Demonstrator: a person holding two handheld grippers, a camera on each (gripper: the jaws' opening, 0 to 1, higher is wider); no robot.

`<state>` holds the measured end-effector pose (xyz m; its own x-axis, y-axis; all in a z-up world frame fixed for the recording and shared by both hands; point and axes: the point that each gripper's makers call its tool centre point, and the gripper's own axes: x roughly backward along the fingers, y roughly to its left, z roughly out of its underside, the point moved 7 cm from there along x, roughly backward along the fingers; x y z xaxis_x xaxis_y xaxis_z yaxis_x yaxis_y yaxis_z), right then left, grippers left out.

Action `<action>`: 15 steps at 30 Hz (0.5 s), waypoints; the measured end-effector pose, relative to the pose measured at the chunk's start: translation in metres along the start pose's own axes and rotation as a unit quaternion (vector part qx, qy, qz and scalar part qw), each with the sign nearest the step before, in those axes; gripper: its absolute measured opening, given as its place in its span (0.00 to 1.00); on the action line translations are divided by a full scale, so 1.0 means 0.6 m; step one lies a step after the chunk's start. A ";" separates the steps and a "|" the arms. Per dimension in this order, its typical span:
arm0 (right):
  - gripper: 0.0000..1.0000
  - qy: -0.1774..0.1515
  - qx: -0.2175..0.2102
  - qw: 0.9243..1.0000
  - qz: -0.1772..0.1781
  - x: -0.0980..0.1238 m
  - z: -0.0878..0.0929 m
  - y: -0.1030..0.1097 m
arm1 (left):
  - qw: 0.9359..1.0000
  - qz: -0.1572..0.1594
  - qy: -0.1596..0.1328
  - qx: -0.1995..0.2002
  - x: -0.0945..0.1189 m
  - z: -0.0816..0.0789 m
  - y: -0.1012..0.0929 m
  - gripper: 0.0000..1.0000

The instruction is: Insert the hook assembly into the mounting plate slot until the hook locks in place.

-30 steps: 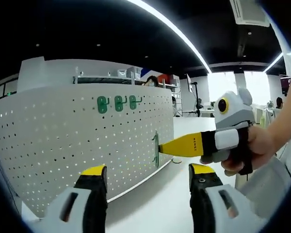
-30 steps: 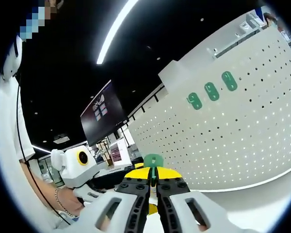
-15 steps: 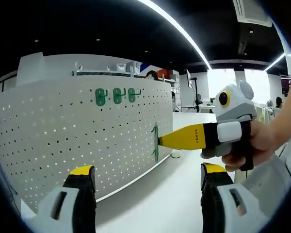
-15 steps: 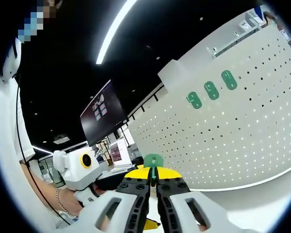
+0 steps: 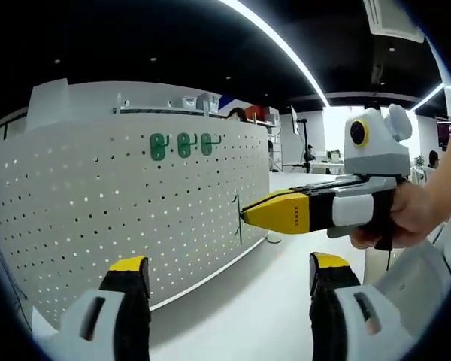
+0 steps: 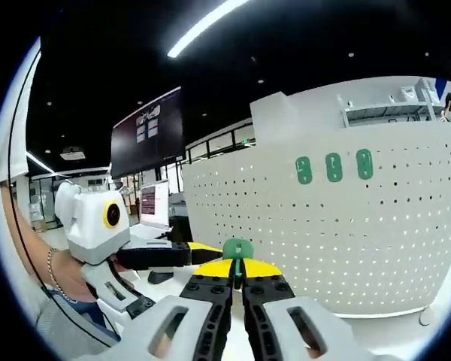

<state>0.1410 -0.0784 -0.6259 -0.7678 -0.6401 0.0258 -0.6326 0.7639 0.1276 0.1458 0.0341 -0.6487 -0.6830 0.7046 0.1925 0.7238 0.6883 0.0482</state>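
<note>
The white perforated mounting plate point(image 5: 120, 218) stands upright on the left, with three green hooks point(image 5: 183, 144) hung in a row near its top. My right gripper point(image 5: 244, 216) reaches in from the right, its yellow jaws shut on a green hook point(image 5: 238, 219) held close against the plate's right part; contact cannot be made out. My left gripper point(image 5: 229, 274) stands open below, holding nothing. In the right gripper view, the right gripper point(image 6: 237, 269) pinches the green hook point(image 6: 237, 248) before the plate point(image 6: 361, 241), and the left gripper point(image 6: 169, 254) shows at the left.
A white tabletop point(image 5: 240, 323) runs under the plate's lower edge. A person's hand point(image 5: 410, 218) holds the right gripper. A dark wall screen point(image 6: 146, 135) and office desks lie behind. A sleeve and a wrist with a bracelet point(image 6: 51, 263) show at the left.
The right gripper has rolled level, so the plate now looks upright in its view. It still holds the hook at the plate's right part. My left jaws stand slightly wider than one second ago.
</note>
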 end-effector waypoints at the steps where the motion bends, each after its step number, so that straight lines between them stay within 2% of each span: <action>1: 0.01 -0.001 0.002 1.000 0.001 0.000 0.000 -0.001 | 1.000 0.000 0.000 0.000 0.000 0.000 0.000 0.90; 7: 0.01 -0.005 -0.007 1.000 0.007 0.001 -0.006 -0.011 | 1.000 0.000 0.001 0.002 0.001 0.001 0.000 0.89; 10: 0.01 -0.003 -0.025 1.000 0.016 -0.003 -0.007 -0.022 | 1.000 0.000 0.002 0.004 0.002 0.002 0.000 0.88; 15: 0.01 -0.003 -0.025 0.999 0.036 -0.002 -0.013 -0.039 | 1.000 -0.001 -0.002 0.008 0.003 -0.001 -0.001 0.88</action>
<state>0.1574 -0.0964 -0.6210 -0.8118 -0.5831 0.0310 -0.5699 0.8028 0.1750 0.1443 0.0349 -0.6479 -0.6853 0.7036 0.1881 0.7203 0.6930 0.0322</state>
